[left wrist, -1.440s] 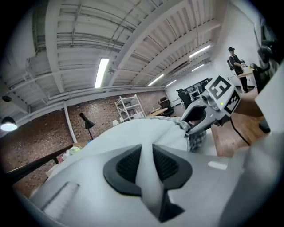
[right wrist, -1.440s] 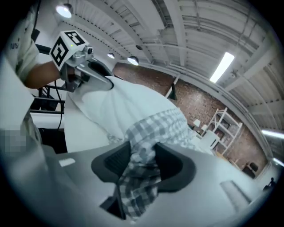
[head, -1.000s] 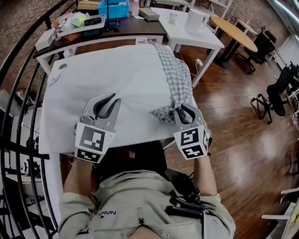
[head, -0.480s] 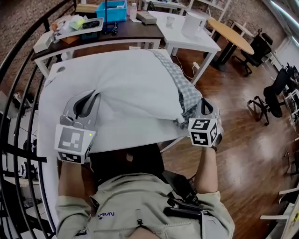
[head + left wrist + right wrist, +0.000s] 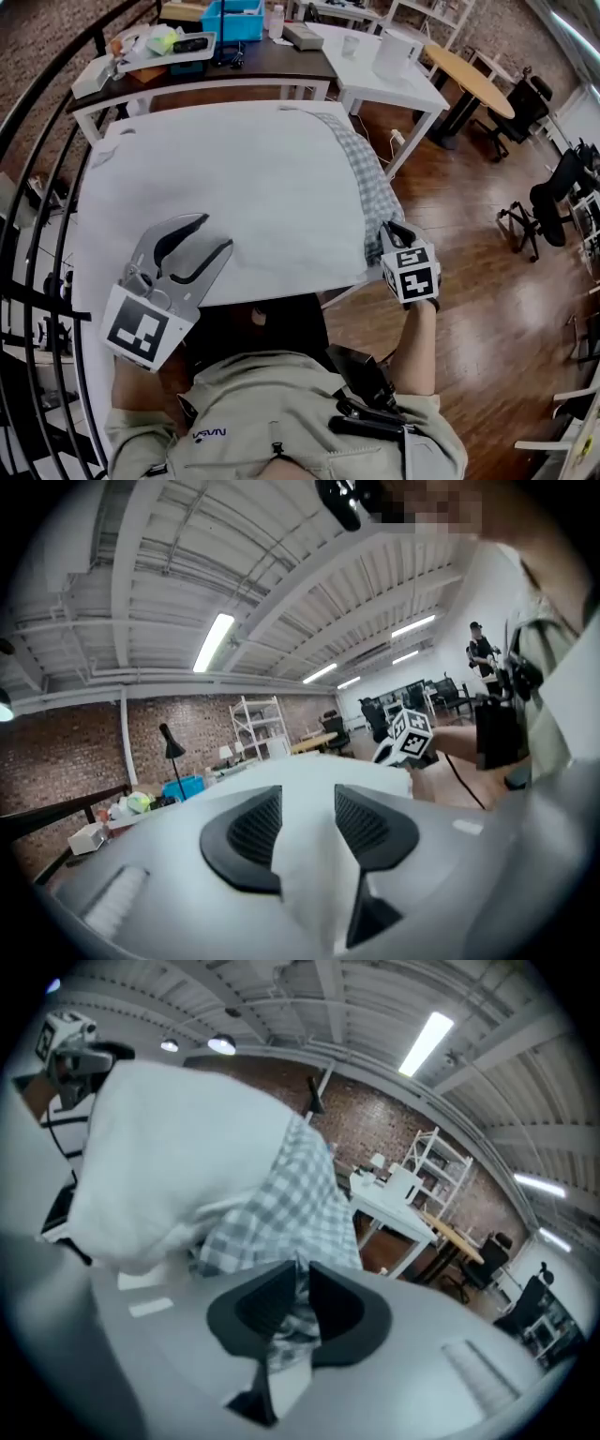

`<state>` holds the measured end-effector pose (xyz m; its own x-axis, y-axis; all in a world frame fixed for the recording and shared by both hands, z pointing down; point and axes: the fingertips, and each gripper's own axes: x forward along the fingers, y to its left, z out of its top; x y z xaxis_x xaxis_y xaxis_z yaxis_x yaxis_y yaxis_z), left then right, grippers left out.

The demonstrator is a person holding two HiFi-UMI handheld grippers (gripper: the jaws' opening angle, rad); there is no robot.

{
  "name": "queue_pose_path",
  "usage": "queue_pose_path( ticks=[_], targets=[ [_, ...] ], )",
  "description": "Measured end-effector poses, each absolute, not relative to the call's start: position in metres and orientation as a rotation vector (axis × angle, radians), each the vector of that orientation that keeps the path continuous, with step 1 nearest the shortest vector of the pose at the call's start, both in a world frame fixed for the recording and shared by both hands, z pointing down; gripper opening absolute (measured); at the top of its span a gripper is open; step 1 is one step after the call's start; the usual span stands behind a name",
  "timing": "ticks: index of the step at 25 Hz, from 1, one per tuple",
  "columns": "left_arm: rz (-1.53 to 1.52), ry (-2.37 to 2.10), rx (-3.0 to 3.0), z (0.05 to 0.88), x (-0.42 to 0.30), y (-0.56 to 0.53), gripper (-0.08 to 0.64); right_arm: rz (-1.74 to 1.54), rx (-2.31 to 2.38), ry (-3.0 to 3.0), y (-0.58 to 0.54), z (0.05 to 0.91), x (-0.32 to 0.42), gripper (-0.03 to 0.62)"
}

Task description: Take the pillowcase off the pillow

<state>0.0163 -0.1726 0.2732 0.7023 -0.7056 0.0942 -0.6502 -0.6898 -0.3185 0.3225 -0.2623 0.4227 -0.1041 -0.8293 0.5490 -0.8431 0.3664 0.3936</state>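
A big white pillow (image 5: 234, 197) lies on the white table (image 5: 94, 244). The grey-and-white checked pillowcase (image 5: 375, 192) is bunched along its right edge. My left gripper (image 5: 214, 234) hovers over the pillow's near left edge. Its jaws have just been opening, and white fabric (image 5: 309, 874) stands loosely in the wide gap between them. My right gripper (image 5: 386, 227) is at the pillow's near right corner. Its jaws have just been opening a little, but in the right gripper view they still pinch a fold of the checked pillowcase (image 5: 291, 1204) beside the pillow (image 5: 178, 1147).
A dark desk with a blue bin (image 5: 230, 17) and clutter stands behind the table. To the back right stand a white table (image 5: 375, 66) and a round wooden table (image 5: 469, 70). Office chairs (image 5: 562, 187) are on the wooden floor at right. A black railing (image 5: 37, 122) curves along the left.
The left gripper let the lifted white corner drop, drew back toward me and opened. The right gripper moved right and nearer with the checked cloth, and the pillow lies flatter.
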Motion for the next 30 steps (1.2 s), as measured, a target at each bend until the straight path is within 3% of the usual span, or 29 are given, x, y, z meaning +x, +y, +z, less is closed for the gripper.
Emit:
queue_pose_path(
  ticks=[7, 13, 16, 17, 19, 25, 30],
  targets=[
    [-0.288, 1.321, -2.542, 0.232, 0.0, -0.258, 0.209, -0.112, 1.606, -2.342, -0.303, 0.289, 0.294, 0.095],
    [-0.856, 1.163, -2.555, 0.33, 0.033, -0.324, 0.209, -0.034, 1.411, -2.44, -0.386, 0.273, 0.226, 0.159],
    [-0.878, 1.125, -2.571, 0.356, 0.033, -0.308, 0.078, 0.023, 1.269, -2.334, -0.419, 0.303, 0.199, 0.172],
    [-0.847, 1.133, -2.549, 0.356, 0.031, -0.303, 0.032, 0.029, 1.247, -2.286, -0.428, 0.313, 0.196, 0.163],
    [-0.776, 1.148, -2.511, 0.353, 0.027, -0.294, 0.015, 0.002, 1.292, -2.193, -0.444, 0.321, 0.202, 0.006],
    [-0.613, 1.185, -2.483, 0.346, 0.017, -0.277, 0.015, -0.044, 1.69, -1.874, -0.492, 0.315, 0.292, 0.006],
    [-0.602, 1.2, -2.476, 0.347, 0.017, -0.281, 0.017, 0.255, 1.531, -1.642, -0.484, 0.424, 0.35, 0.006]
  ],
)
